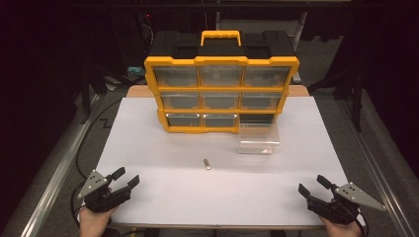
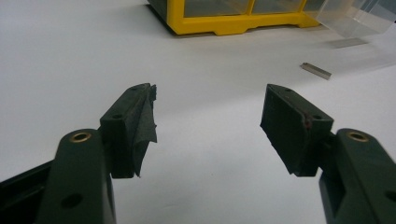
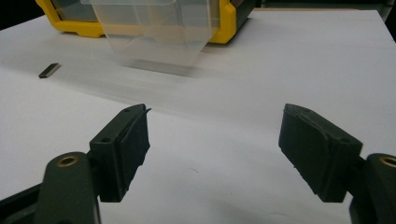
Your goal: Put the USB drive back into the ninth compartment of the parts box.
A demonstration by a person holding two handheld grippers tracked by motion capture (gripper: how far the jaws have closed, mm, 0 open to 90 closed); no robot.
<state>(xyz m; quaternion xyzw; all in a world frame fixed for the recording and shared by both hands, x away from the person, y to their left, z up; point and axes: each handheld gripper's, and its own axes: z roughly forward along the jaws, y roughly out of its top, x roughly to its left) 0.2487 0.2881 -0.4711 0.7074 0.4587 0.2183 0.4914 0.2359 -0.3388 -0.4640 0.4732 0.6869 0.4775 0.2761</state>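
No brand, label or writing is legible on any item. The small metal piece (image 1: pixel 207 164) lies on the white table (image 1: pixel 163 168), between the two grippers and farther up the table, at about 1 o'clock from the left gripper (image 1: pixel 126 178) and 10 o'clock from the right gripper (image 1: pixel 313 185). Both grippers rest released, jaws wide, grasping nothing. A clear drawer (image 1: pixel 258 138) stands at 2 o'clock from the piece, touching the yellow organizer (image 1: pixel 221 94).

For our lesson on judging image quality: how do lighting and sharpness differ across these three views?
High view: the white table is brightly lit, the surroundings nearly black. Left gripper view: the left claw is sharp, the small metal piece soft. Right gripper view: the clear drawer looks smeared and hazy beyond the right claw.
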